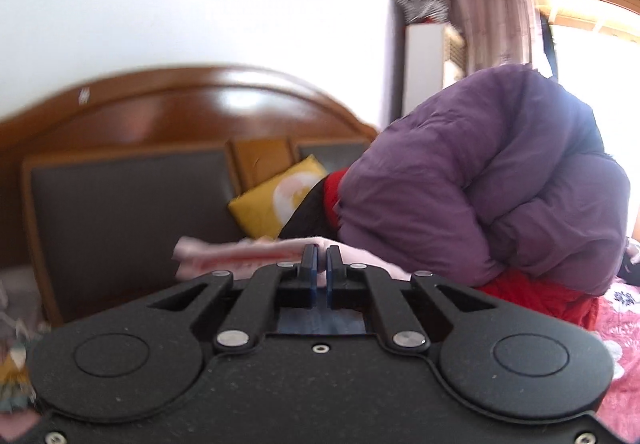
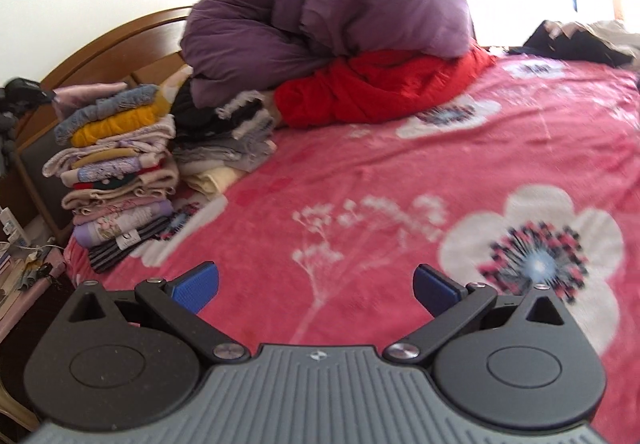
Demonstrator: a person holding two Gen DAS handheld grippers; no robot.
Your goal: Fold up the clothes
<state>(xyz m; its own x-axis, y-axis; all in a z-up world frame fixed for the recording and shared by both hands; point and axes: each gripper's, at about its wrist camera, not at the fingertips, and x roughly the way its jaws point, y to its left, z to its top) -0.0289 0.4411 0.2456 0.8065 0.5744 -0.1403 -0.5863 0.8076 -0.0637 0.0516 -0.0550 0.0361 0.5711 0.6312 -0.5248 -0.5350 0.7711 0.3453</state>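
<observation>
My left gripper (image 1: pixel 321 258) is shut on a folded pale pink garment with red print (image 1: pixel 240 258), held up in the air in front of the headboard. My right gripper (image 2: pixel 316 284) is open and empty, low over the pink floral bedspread (image 2: pixel 400 172). A tall stack of folded clothes (image 2: pixel 120 168) stands at the bed's left edge, with a lower stack (image 2: pixel 236 132) beside it to the right. I cannot see the left gripper or its garment in the right wrist view.
A large purple duvet (image 2: pixel 332 0) lies on a red quilt (image 2: pixel 380 84) at the head of the bed; the duvet also shows in the left wrist view (image 1: pixel 488 180). A wooden headboard (image 1: pixel 180 104) and yellow cushion (image 1: pixel 276 196) are behind. Dark clothes (image 2: pixel 568 40) lie far right. A bedside table (image 2: pixel 24 276) stands left.
</observation>
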